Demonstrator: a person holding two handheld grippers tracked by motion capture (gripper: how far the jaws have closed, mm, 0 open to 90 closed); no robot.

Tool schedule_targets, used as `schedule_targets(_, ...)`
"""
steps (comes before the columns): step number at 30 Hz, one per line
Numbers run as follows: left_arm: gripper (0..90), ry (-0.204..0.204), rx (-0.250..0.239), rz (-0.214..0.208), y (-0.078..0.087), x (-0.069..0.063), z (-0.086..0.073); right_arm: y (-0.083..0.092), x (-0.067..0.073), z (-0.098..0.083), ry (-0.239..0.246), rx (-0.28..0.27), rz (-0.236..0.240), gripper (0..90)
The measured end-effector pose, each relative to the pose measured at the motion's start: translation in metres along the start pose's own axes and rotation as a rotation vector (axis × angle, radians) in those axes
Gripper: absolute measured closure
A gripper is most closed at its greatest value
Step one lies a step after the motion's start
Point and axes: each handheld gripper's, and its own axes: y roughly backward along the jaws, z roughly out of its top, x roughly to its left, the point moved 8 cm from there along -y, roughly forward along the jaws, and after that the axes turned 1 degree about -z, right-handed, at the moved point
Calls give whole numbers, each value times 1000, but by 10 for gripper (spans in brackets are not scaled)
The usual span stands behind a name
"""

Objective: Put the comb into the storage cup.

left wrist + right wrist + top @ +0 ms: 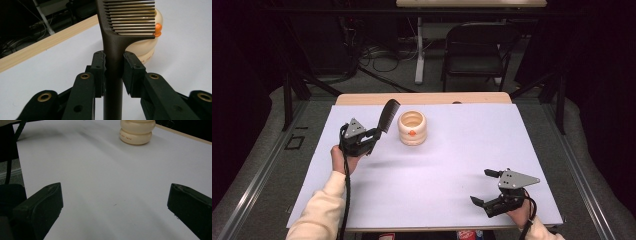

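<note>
Evidently the carrying step is in hand: the left gripper [373,135], raised above the white table [452,165], clamps the handle of the dark comb [388,115], teeth up, just beside the cream ribbed cup [412,128] — next, I judge, tip it in over the rim. The right gripper [487,187] rests low near the table's front edge — jaws spread, empty.

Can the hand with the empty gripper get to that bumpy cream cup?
Probably yes. The right gripper stands open and empty, and bare white tabletop lies between it and the ribbed cream cup. The left gripper, holding the dark comb, is off to one side.
</note>
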Motion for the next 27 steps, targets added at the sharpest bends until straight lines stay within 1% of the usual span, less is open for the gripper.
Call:
schedule_targets(2,725,-5,-1,3,-2,0,2,0,0,0,0,0,0,0)
schedule_targets(11,725,3,-18,10,-6,0,13,1,0,0,-2,6,0,0)
schedule_targets(27,725,10,-37,32,-9,5,28,1,-1,0,-3,2,-1,0)
